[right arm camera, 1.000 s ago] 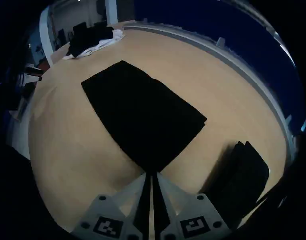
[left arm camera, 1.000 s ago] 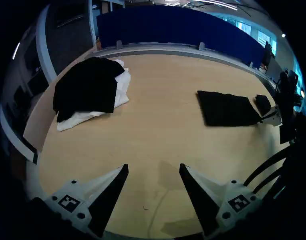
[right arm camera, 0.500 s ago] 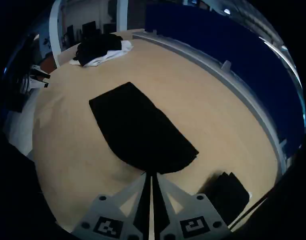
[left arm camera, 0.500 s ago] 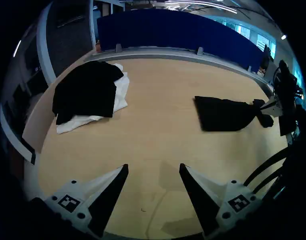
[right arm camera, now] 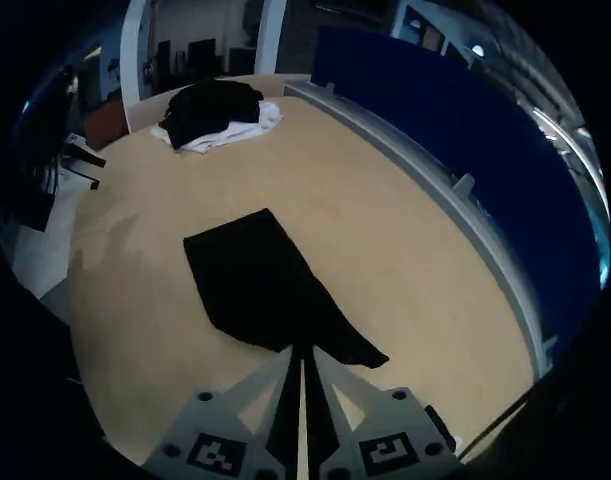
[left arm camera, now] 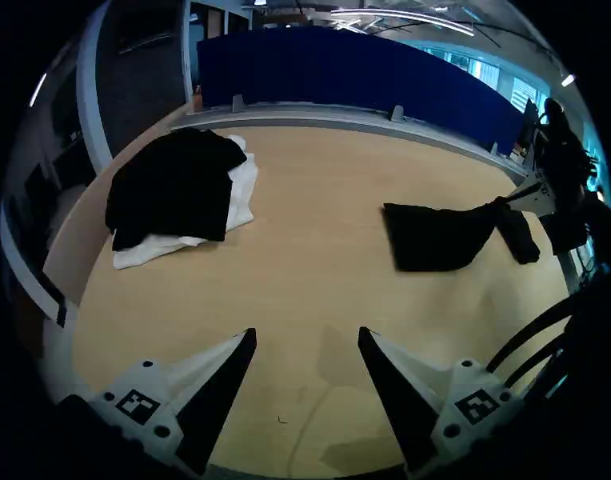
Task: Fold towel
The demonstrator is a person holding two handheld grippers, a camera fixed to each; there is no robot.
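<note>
A black towel (right arm camera: 261,292) lies partly on the wooden table (right arm camera: 369,224), one corner lifted off it. My right gripper (right arm camera: 303,360) is shut on that raised corner. From the left gripper view the same black towel (left arm camera: 433,234) stretches up toward the right gripper (left arm camera: 507,200) at the far right. A small folded black cloth (left arm camera: 520,236) lies just beyond it. My left gripper (left arm camera: 305,344) hovers open over bare wood near the table's front edge, far from the towel.
A heap of black and white cloths (left arm camera: 177,192) sits at the far left of the table, also seen far off as the cloth heap (right arm camera: 213,116). A blue partition (left arm camera: 345,68) runs along the table's back edge. A black chair frame (left arm camera: 545,336) stands at right.
My right gripper has risen and pulled back with the towel's corner, so the towel is drawn up and bunched narrower. The left gripper has stayed put.
</note>
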